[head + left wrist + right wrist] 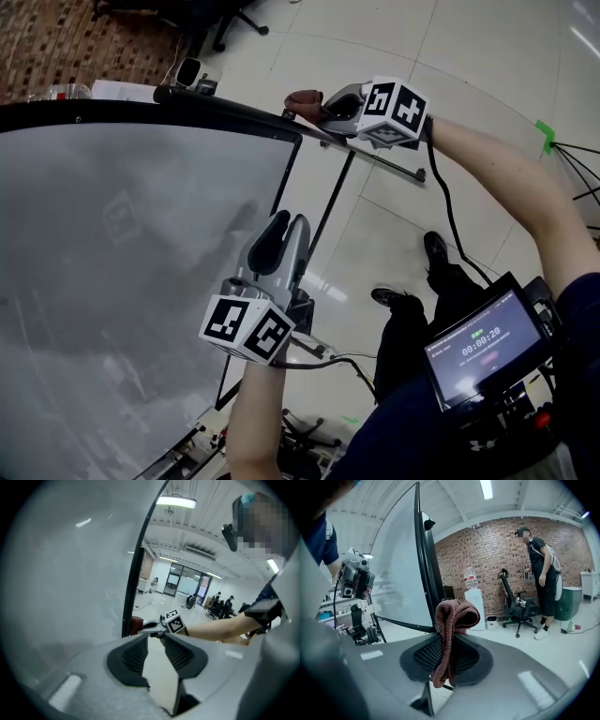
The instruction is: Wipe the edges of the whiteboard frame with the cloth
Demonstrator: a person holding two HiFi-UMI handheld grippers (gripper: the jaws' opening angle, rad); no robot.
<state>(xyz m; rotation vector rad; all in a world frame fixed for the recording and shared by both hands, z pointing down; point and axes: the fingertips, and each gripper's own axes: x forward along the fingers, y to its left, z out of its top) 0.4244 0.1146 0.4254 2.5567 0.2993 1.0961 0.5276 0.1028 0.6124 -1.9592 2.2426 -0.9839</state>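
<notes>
Head view: the cloth (305, 100) is seen pinched in the right gripper (326, 105) at the whiteboard frame (187, 101), upper centre. Left gripper view: the left gripper (156, 641) is shown narrowly parted, nothing between. Right gripper view: the cloth is clamped at centre, with the frame just behind it.

Cool, even indoor light falls from ceiling strip lights (177, 501) and casts only soft shadows. The whiteboard (122, 262) has a dull grey sheen, and the pale floor (394, 234) carries small glints. Both gripper views bend strongly and darken to black at the rim — fisheye distortion — with the nearest parts slightly soft.
</notes>
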